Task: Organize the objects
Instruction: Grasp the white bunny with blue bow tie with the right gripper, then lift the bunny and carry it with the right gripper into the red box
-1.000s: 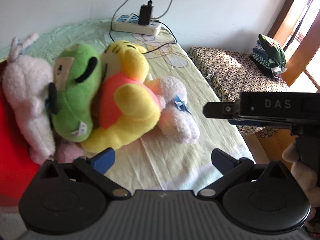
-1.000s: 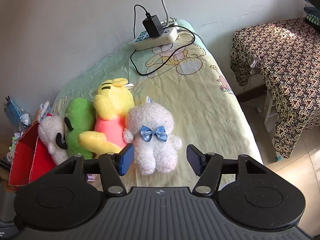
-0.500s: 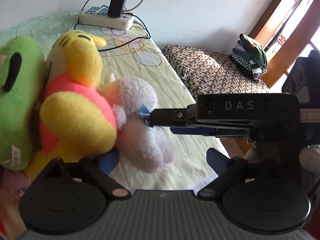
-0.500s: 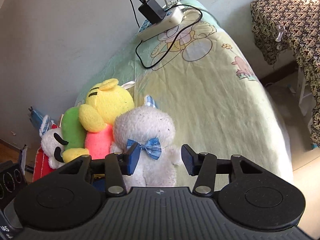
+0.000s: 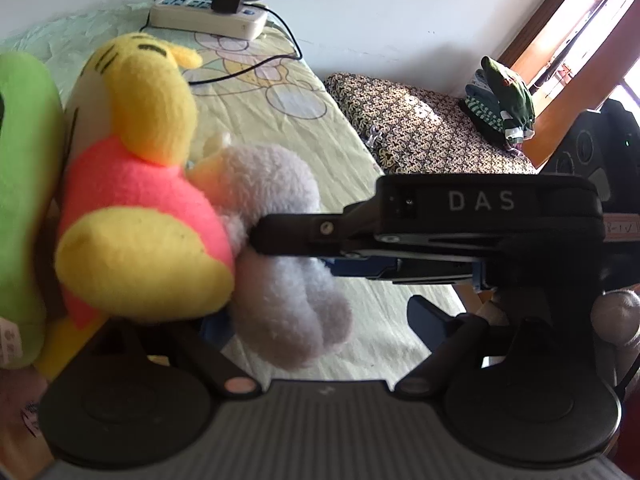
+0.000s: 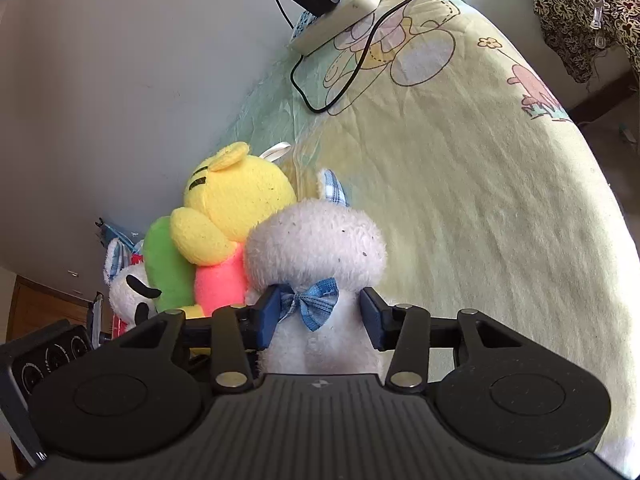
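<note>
- White plush fills the left wrist view: lies on the bed, pressed against the yellow plush, green plush further left.
- Left claw: jaws closing, white plush's lower body between them. Left finger mostly hidden under the plush, right finger clear of it, so no clamp yet.
- Right claw comes in from the right side of this view, its finger buried in the fur at the plush's neck.
- Power strip with cable sits at the far end of the bed, well apart from the toys.

- Right wrist view: right claw straddles the white plush just under the head, at the blue bow. Jaws closing, both pads at or into the fur; looks like contact, so I read it as gripped at the neck.
- Neck is probably chosen as the narrowest firm spot; left claw lower down likely supports the body so it lifts without flopping.
- Yellow plush, green plush and another white toy lean together in a row by the wall. Judging by that, the white one gets pulled out to be re-placed.
</note>
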